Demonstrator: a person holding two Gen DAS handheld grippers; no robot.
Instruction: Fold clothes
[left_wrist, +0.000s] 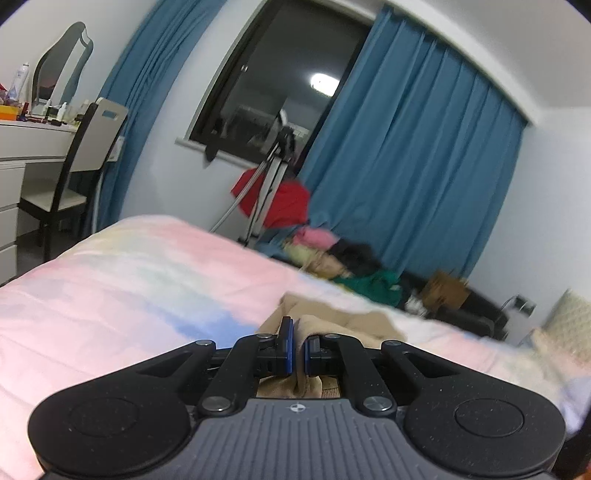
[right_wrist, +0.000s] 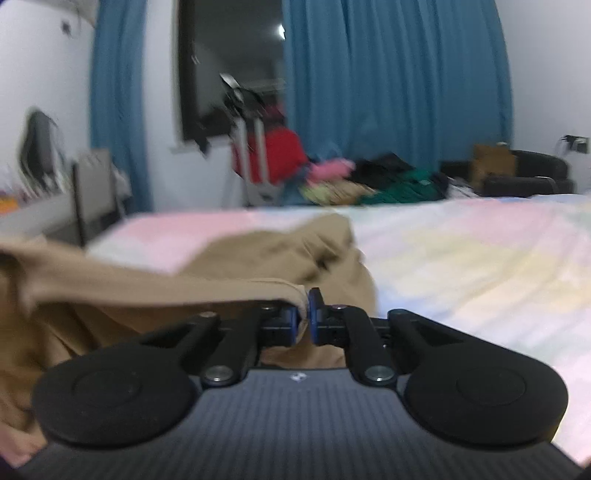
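Observation:
A tan garment (right_wrist: 258, 254) lies rumpled on the pastel bed (right_wrist: 461, 258). One edge of it stretches taut from the left side of the right wrist view into my right gripper (right_wrist: 303, 314), whose blue pads are shut on that edge. In the left wrist view the same tan garment (left_wrist: 332, 317) bunches up just ahead of my left gripper (left_wrist: 298, 345), which is shut on a fold of it; more tan cloth shows beneath the jaws. Both grippers hold the cloth a little above the bed. The rest of the garment's shape is hidden by folds and blur.
A heap of coloured clothes (left_wrist: 332, 254) lies beyond the bed's far edge, with a tripod (left_wrist: 264, 188) and something red by the window. Blue curtains (left_wrist: 406, 155) hang behind. A chair (left_wrist: 74, 173) and a white dressing table (left_wrist: 22, 147) stand at the left.

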